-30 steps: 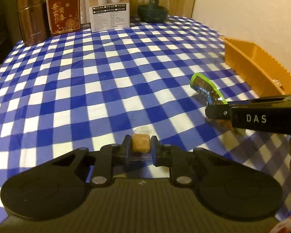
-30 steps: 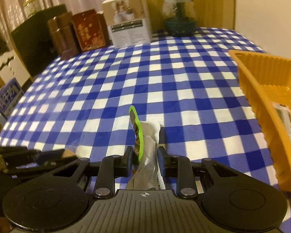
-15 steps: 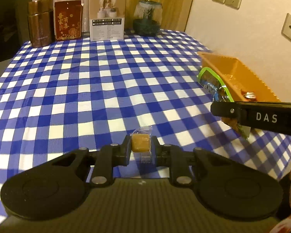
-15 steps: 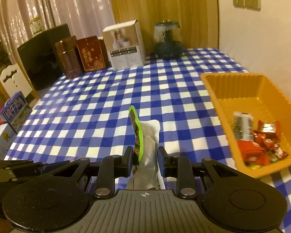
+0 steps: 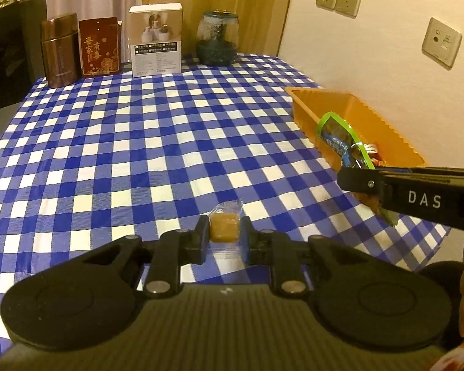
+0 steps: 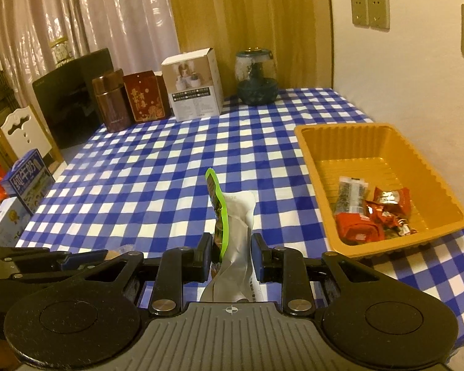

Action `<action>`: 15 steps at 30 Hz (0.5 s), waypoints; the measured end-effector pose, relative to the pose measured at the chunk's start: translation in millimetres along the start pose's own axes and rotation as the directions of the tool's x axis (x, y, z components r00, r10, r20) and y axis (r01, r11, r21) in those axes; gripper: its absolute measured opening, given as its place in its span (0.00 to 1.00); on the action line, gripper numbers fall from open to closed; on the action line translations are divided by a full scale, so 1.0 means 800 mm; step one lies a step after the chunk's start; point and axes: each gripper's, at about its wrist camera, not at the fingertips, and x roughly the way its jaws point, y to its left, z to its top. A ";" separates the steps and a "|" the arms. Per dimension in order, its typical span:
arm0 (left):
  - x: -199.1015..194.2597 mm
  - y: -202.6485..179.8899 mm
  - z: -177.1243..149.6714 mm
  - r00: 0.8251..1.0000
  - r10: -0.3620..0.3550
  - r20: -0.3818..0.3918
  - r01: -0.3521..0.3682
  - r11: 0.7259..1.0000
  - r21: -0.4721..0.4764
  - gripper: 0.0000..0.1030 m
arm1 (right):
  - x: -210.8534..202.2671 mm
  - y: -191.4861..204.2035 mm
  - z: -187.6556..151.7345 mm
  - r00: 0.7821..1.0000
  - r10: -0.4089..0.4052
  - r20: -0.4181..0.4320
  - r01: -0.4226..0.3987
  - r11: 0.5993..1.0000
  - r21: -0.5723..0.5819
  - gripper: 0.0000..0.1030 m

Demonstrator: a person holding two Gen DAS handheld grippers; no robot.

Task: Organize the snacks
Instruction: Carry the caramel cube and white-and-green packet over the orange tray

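Left gripper (image 5: pixel 222 237): its jaws are pressing closed on a small tan cube-shaped candy in a clear wrapper (image 5: pixel 223 231), holding it above the blue-and-white checked bench (image 5: pixel 157 142).
Right gripper (image 6: pixel 231 253): its jaws are clamping nearly closed on a crinkled silver snack pouch with a green edge (image 6: pixel 234 225), which is standing upright between them; in the left wrist view the pouch is sticking up from the jaws in front of the tray.
Tray: an orange ribbed plastic tray (image 6: pixel 324 160) is sitting at the bench's right edge beside the wall, holding red-wrapped snacks (image 6: pixel 374 216) and a dark packet (image 6: pixel 349 196).
Far edge: a brown canister (image 5: pixel 59 50), a red printed box (image 5: pixel 99 46), a white carton (image 5: pixel 156 39) and a glass jar (image 5: pixel 217 38) are standing in a row.
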 end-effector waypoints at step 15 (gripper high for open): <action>-0.003 -0.057 0.020 0.997 -0.075 0.020 0.075 0.997 0.013 0.18 | -0.048 -0.041 0.007 0.996 -0.070 0.056 0.069 0.997 0.029 0.26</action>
